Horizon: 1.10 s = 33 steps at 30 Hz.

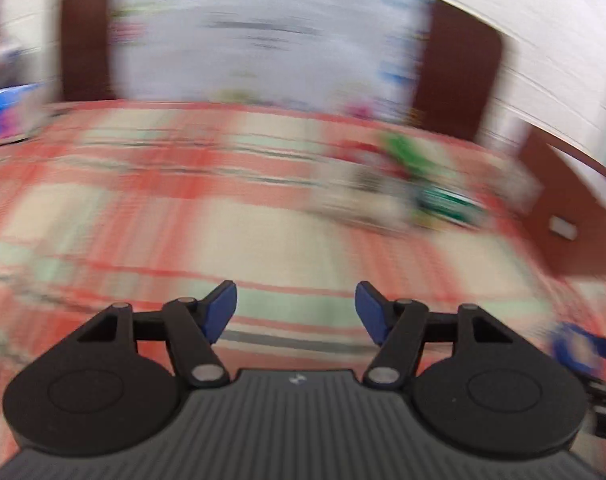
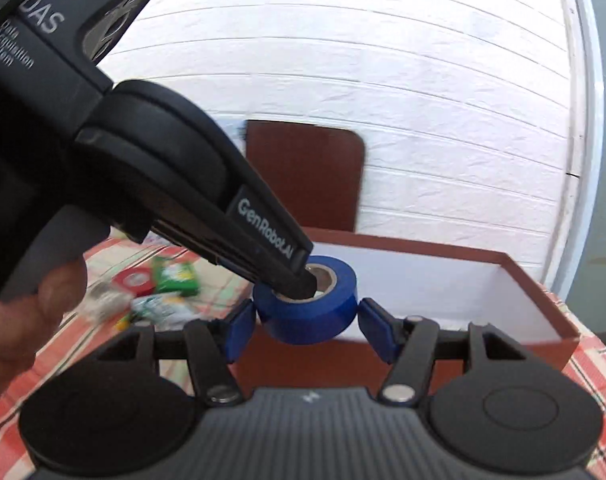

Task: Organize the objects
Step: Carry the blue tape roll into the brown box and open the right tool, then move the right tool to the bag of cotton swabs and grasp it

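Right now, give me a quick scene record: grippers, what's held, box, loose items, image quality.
left gripper: open, holds nothing
right gripper: pads touching both sides of the blue tape roll
other gripper body: crosses the right wrist view, tip at the roll's core
box: brown, white inside, open top, just behind the roll
loose items: green packet, red packet on checked cloth
left wrist view: heavy motion blur

"GenRobot.AI" and "DAS Data Acquisition System" on left gripper [image 2: 303,280] body; packet print unreadable.

Blue tape roll [image 2: 309,312] — red-brown box [image 2: 423,356] — red plaid cloth [image 1: 223,208].
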Available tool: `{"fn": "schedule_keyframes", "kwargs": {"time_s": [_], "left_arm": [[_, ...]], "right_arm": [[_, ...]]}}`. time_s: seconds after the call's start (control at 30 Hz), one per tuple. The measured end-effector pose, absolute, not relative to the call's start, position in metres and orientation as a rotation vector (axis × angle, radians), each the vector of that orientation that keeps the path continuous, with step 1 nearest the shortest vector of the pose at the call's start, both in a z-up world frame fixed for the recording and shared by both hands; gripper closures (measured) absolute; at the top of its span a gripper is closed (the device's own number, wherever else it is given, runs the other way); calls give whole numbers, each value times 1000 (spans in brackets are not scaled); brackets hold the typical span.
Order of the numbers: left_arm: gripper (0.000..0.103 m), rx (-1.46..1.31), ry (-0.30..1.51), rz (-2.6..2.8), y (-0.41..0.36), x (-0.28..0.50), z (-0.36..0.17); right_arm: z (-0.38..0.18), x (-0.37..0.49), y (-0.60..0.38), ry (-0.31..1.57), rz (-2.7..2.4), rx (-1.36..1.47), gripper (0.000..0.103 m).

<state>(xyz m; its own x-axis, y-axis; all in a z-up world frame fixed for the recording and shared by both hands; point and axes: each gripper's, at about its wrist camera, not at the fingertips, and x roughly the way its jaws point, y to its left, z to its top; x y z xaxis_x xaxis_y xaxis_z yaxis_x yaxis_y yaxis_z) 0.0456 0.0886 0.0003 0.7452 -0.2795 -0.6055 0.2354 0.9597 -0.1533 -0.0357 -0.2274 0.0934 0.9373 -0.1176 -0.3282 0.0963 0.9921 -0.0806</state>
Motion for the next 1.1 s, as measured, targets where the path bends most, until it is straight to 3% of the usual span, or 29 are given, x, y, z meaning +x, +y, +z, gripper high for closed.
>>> {"fn": "schedule_keyframes", "kwargs": {"time_s": [0.17, 0.4, 0.5, 0.83, 1.1], "left_arm": [[44, 54, 769, -597, -19, 22, 16], [54, 141, 913, -607, -68, 30, -10], [83, 141, 912, -634, -75, 29, -8], [83, 124, 685, -697, -131, 52, 82], [82, 144, 660, -704, -214, 102, 94]], "right_arm": [[89, -2, -264, 367, -160, -19, 44], [76, 11, -285, 393, -204, 50, 42], [78, -2, -281, 372, -229, 51, 42], [86, -61, -289, 351, -258, 188, 37], [74, -88, -282, 439, -237, 321, 36]]}}
